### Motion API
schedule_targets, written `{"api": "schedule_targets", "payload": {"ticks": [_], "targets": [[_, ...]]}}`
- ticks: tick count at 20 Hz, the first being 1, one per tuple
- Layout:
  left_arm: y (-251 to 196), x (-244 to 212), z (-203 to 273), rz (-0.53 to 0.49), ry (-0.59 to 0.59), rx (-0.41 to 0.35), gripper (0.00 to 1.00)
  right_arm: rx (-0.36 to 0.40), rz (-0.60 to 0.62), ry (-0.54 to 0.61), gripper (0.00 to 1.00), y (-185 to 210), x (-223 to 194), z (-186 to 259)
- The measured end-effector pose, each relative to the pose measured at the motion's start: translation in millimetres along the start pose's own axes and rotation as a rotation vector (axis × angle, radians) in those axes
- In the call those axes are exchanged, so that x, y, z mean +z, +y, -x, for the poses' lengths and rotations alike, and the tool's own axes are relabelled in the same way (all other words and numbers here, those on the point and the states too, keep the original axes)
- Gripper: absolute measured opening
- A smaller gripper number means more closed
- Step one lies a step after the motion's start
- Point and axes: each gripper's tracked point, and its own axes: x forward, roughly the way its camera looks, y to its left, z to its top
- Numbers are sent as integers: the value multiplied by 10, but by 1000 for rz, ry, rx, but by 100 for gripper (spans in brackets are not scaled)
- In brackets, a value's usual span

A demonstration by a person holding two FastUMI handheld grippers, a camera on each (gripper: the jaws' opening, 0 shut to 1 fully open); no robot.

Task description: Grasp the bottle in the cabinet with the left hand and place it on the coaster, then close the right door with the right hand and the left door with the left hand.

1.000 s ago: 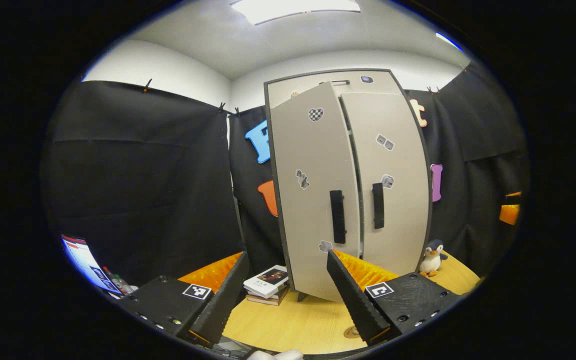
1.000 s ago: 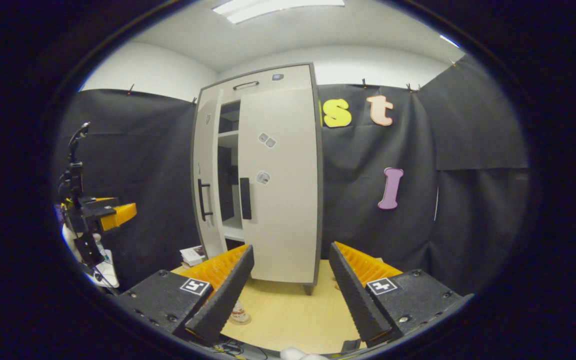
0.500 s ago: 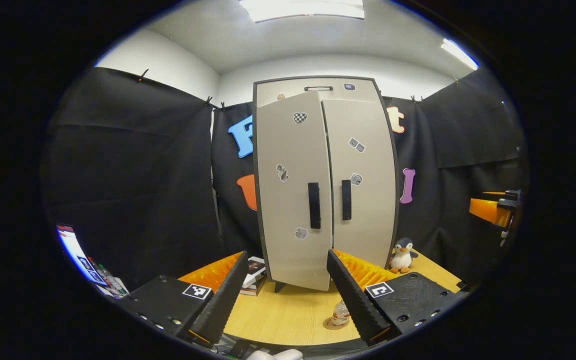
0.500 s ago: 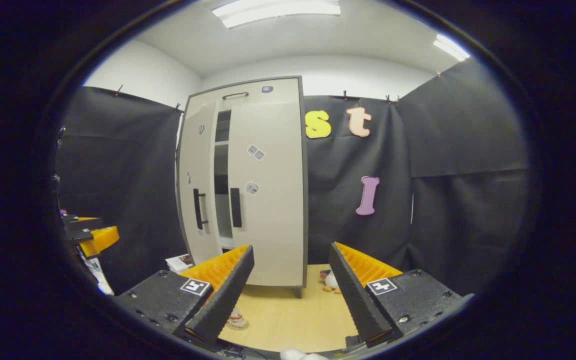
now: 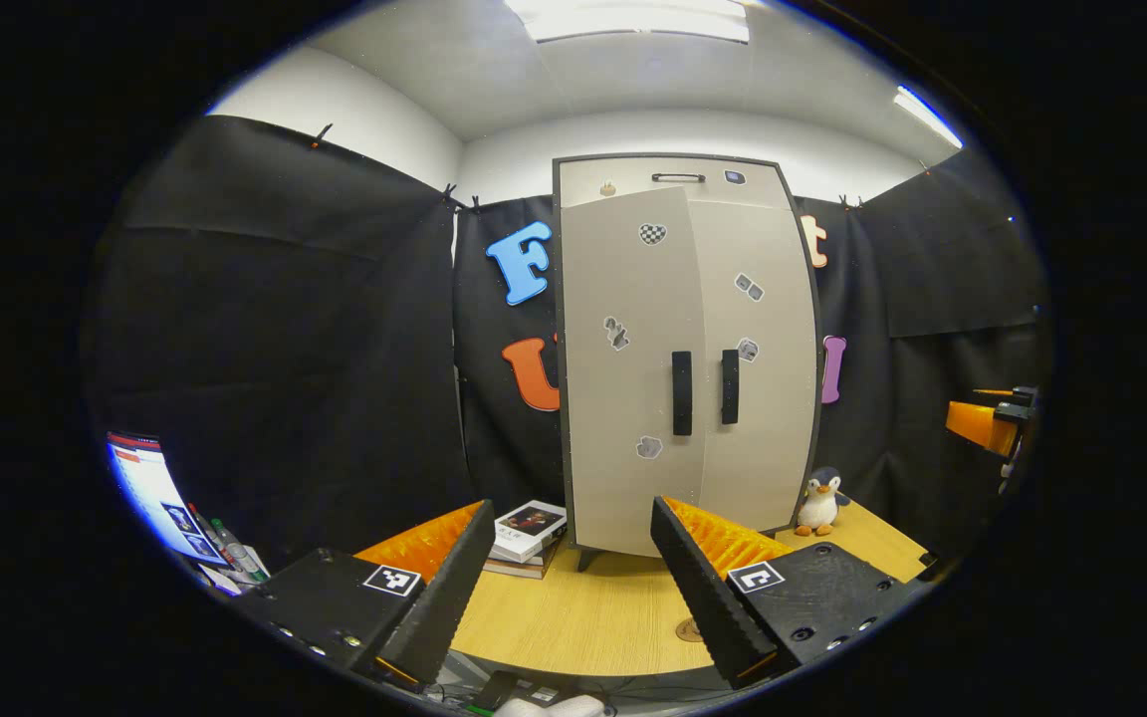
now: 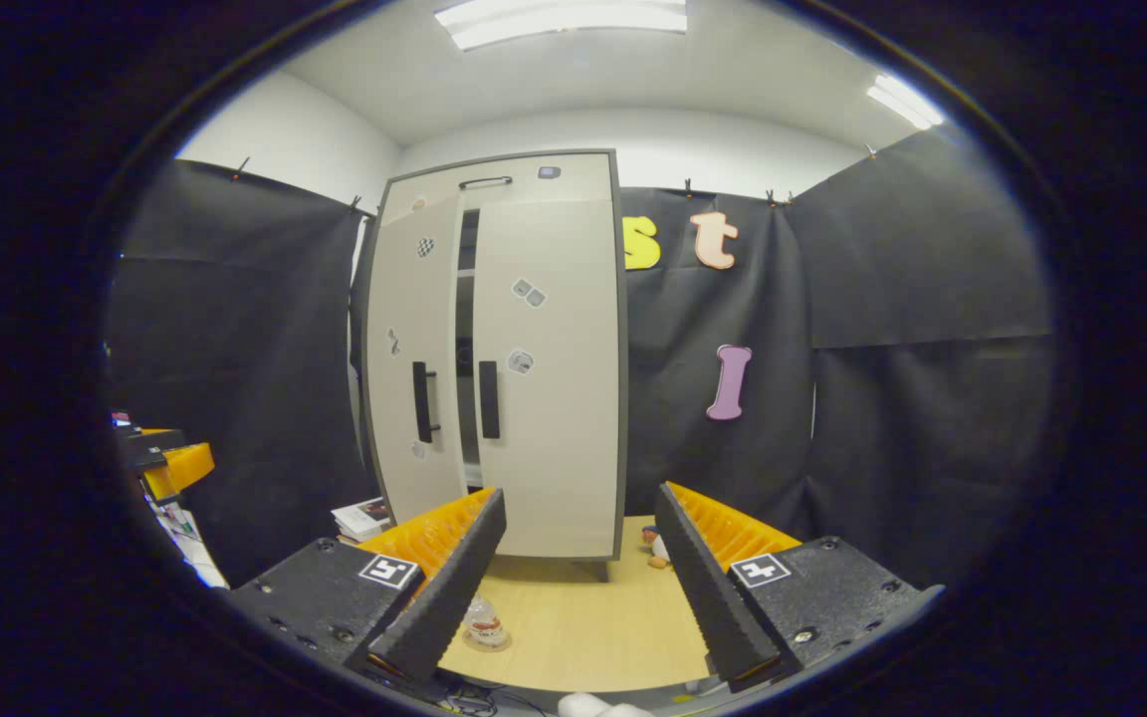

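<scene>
The beige two-door cabinet stands at the back of the wooden table. Its right door is shut flat. Its left door stands slightly ajar, with a narrow dark gap between the doors. The small clear bottle stands upright on the round coaster near the table's front; in the left gripper view only the coaster's edge peeks out beside a finger. My left gripper is open and holds nothing, well back from the cabinet. My right gripper is open too, also away from the doors.
A stack of books lies left of the cabinet's foot and a toy penguin stands to its right. A lit screen and pens sit at the far left. The right gripper shows at that view's right edge.
The left door has swung from wide open to nearly shut. Both grippers have drawn back from the cabinet, which looks smaller now.
</scene>
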Motion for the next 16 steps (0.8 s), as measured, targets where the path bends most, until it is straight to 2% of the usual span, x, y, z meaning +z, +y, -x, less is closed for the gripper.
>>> {"api": "schedule_targets", "payload": {"ticks": [9,16], "targets": [[144,87,120,4,-14,-18,96,3,14,-13,99,223,45,130],[119,90,137,-2,-17,-36,96,-15,13,-18,99,199,34,236]]}}
